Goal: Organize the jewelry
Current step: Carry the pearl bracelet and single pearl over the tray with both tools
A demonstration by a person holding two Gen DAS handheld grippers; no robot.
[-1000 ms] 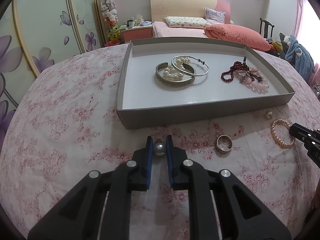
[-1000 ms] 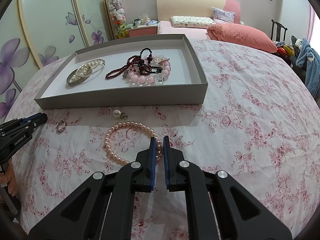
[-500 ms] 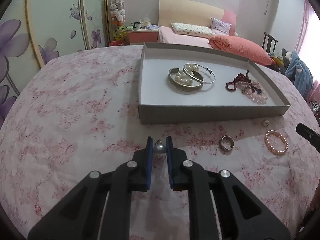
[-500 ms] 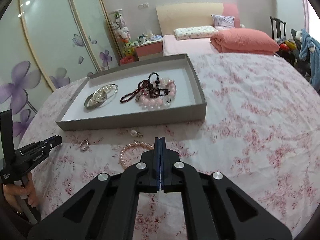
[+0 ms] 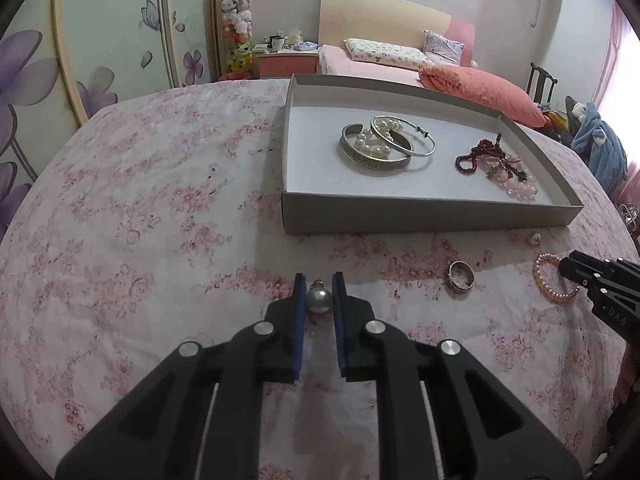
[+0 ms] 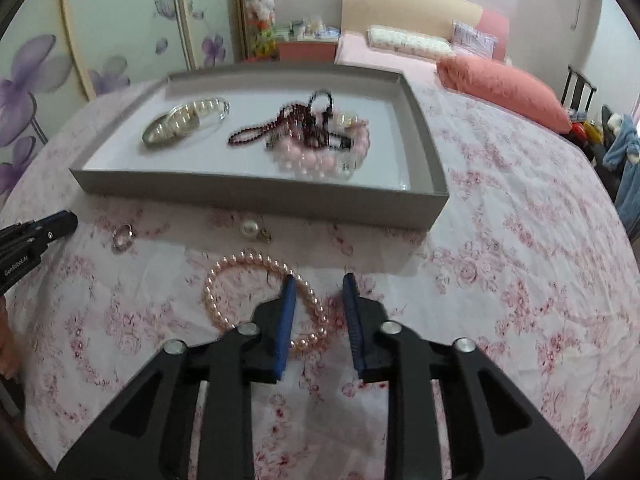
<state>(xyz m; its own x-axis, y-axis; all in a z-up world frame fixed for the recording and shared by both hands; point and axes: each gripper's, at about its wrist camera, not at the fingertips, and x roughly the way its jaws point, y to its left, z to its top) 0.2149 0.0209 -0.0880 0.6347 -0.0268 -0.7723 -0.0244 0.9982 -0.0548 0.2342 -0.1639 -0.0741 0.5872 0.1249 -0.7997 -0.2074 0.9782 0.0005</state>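
Note:
My left gripper is shut on a grey pearl pendant, held above the flowered cloth in front of the grey tray. The tray holds silver bangles with white pearls and dark red and pink bead strings. My right gripper is open over the right part of a pink pearl bracelet lying on the cloth; its left finger overlaps the bracelet. A silver ring and a white pearl earring lie on the cloth before the tray.
The table has a pink flowered cloth. Behind it stand a bed with a coral pillow, a nightstand and wardrobe doors with purple flowers. A chair with blue clothes is at the right.
My right gripper has opened and come down over the pink pearl bracelet. My left gripper has drawn back and left from the tray, still holding the pendant.

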